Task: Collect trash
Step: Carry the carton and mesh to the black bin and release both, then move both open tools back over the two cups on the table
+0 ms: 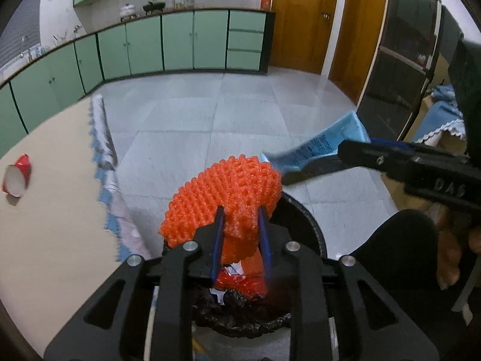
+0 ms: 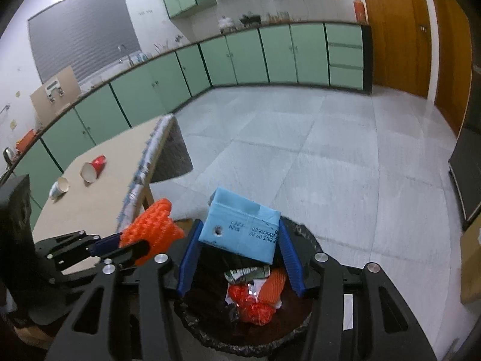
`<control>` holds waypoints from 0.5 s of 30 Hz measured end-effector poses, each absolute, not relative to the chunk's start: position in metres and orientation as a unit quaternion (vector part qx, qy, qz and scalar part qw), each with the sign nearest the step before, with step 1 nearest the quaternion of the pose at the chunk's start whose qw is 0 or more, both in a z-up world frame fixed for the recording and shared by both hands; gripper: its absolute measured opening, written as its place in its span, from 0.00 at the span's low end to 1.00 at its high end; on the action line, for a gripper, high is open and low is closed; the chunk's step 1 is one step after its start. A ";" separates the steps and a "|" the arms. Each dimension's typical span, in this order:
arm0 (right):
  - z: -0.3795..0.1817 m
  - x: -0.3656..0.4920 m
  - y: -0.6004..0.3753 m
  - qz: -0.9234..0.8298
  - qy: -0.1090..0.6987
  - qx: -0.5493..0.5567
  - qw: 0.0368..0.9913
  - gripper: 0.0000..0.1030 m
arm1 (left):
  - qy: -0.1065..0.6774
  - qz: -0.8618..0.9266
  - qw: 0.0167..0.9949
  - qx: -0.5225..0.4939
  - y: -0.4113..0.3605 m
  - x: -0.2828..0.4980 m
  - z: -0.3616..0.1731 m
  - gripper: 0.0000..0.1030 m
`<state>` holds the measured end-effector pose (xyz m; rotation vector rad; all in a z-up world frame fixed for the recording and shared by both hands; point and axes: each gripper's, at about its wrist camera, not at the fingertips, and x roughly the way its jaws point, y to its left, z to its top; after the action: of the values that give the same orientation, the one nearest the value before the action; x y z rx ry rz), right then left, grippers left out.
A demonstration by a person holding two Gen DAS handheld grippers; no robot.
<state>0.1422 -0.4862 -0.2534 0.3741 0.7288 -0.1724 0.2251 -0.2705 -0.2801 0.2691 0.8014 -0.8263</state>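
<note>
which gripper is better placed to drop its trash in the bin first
Right, probably: the right gripper holds the blue carton directly over the bin, while the left gripper's orange foam net overhangs the rim.

Orange foam fruit net (image 1: 224,195), lattice-textured; light-blue carton (image 2: 240,231), dark print; red paper cup (image 2: 93,167), white interior; blue finger pads (image 2: 290,255).

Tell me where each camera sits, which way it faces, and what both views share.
Left wrist: on the left gripper, looking forward and down; jaws clamp the orange foam net above the trash bin; the right gripper enters from the right.
Right wrist: on the right gripper, looking into the trash bin; jaws hold the blue carton; the left gripper shows at left.
Shared: bin, net, carton, the red cup on the table, green cabinets.
</note>
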 end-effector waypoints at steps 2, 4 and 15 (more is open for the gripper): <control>-0.256 0.143 -0.490 -0.084 0.356 0.182 0.913 0.51 | 0.384 -0.388 0.827 0.132 -0.276 0.230 -0.290 0.29; -0.253 0.140 -0.493 -0.086 0.354 0.182 0.913 0.54 | 0.388 -0.385 0.827 0.136 -0.279 0.233 -0.297 0.37; -0.213 0.115 -0.489 -0.087 0.315 0.178 0.928 0.55 | 0.365 -0.369 0.846 0.121 -0.253 0.229 -0.275 0.60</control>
<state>0.1154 -0.4889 -0.2131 0.3648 0.6455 -0.1777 0.2293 -0.2532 -0.2749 0.2546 0.7709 -0.7777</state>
